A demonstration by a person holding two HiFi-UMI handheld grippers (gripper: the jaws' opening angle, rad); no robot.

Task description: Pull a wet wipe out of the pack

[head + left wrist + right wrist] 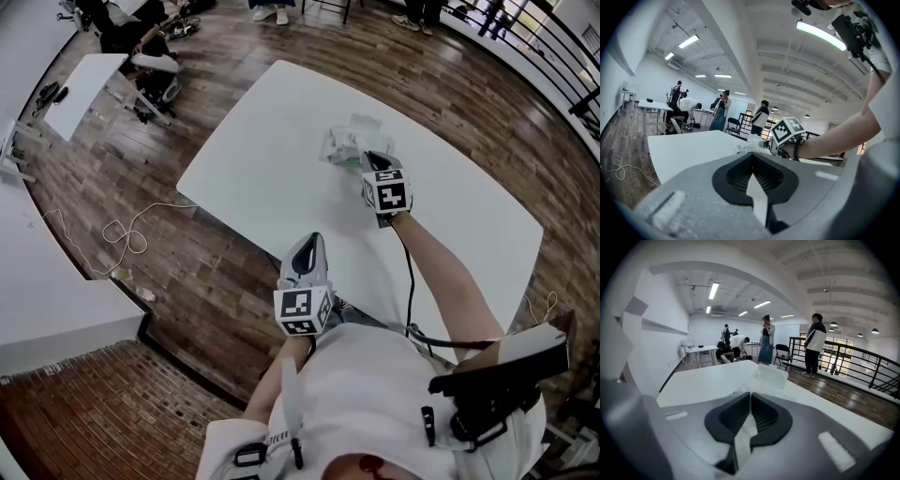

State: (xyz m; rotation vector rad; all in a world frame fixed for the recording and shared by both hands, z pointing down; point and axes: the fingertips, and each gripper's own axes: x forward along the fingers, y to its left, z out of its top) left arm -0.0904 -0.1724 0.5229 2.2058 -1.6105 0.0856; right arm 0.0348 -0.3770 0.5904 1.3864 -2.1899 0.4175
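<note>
Nearest, at the near edge of the tabletop [262, 169], the left gripper [311, 241] was held shut on nothing. Farther in, the right gripper [373, 156] was likewise closed and empty, just short of the wet wipe pack [352, 141] toward the far edge. Its lid [771, 375] was flipped open, pointing away; no wipe was seen drawn yet. Its long axis seemingly ran along that edge.

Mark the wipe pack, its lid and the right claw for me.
pack [347, 146], head view, on its crinkled wrapper.
lid [772, 376], right gripper view, middle of the flap.
right claw [372, 157], head view, at its tips.
</note>
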